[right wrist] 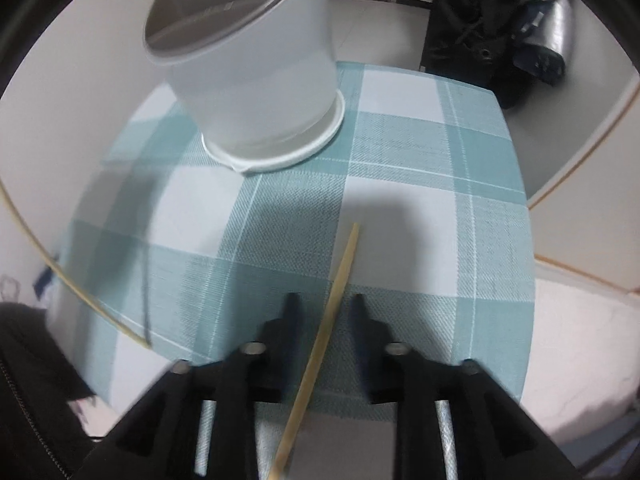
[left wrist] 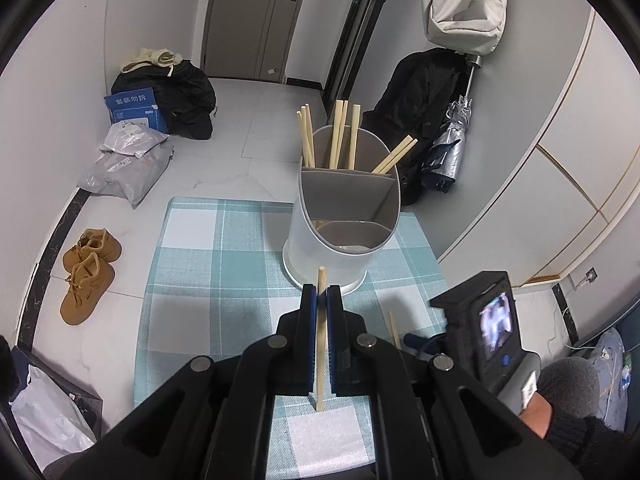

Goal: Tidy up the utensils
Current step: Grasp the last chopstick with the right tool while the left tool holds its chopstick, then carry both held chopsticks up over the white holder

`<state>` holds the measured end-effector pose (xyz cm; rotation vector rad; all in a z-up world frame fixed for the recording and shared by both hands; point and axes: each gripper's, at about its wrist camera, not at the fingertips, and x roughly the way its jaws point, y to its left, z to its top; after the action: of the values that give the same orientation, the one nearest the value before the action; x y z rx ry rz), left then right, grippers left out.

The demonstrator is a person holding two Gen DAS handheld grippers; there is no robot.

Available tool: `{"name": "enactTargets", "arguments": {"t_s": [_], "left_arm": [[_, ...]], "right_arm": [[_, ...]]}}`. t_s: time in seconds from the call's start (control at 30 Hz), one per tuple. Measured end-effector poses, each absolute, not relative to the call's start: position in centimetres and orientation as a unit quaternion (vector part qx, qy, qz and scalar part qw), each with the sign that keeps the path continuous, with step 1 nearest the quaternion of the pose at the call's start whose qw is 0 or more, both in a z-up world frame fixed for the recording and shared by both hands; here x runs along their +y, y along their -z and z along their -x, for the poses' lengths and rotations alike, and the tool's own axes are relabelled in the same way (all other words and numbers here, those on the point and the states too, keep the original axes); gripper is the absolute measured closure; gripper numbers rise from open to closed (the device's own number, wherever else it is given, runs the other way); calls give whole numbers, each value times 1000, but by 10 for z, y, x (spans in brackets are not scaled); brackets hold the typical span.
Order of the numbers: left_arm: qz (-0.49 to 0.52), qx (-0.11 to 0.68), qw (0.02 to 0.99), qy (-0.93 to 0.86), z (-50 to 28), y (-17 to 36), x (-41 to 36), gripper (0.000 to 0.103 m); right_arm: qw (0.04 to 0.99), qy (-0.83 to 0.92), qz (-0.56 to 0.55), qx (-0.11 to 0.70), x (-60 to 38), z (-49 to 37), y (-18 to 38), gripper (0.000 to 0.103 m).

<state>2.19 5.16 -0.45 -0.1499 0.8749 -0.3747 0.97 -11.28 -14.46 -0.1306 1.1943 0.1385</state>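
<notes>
Chopstick [left wrist: 320, 344] is sitting clamped in your left gripper [left wrist: 321, 292] before the white holder [left wrist: 328, 248]; your right gripper [right wrist: 323, 300] is straddling another chopstick [right wrist: 320, 344] on the tablecloth [right wrist: 400, 152], jaws apart.

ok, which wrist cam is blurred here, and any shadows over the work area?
Left wrist view: sharp, heavy fisheye bending; the tongs' shadow lies on the checked cloth. Right wrist view: motion-smeared, white holder and chopstick soft; dark shadow ahead of the tongs.
</notes>
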Motion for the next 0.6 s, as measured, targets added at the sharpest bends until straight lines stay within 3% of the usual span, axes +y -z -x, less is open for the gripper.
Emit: {"name": "enactTargets", "arguments": {"t_s": [0.17, 0.23, 0.27, 0.37, 0.6], "left_arm": [[69, 424, 885, 178, -25, 6, 53, 102], [69, 426, 884, 177, -27, 7, 53, 102], [68, 427, 884, 177, -28, 7, 53, 102], [67, 428, 884, 173, -31, 8, 52, 102], [59, 428, 885, 172, -25, 5, 47, 102]], "right_arm": [[831, -48, 65, 550, -106, -14, 148, 72], [836, -55, 70, 542, -103, -15, 147, 85], [840, -60, 84, 533, -100, -14, 148, 97], [846, -68, 72, 523, -103, -14, 147, 98], [875, -105, -79, 465, -152, -5, 112, 98]]}}
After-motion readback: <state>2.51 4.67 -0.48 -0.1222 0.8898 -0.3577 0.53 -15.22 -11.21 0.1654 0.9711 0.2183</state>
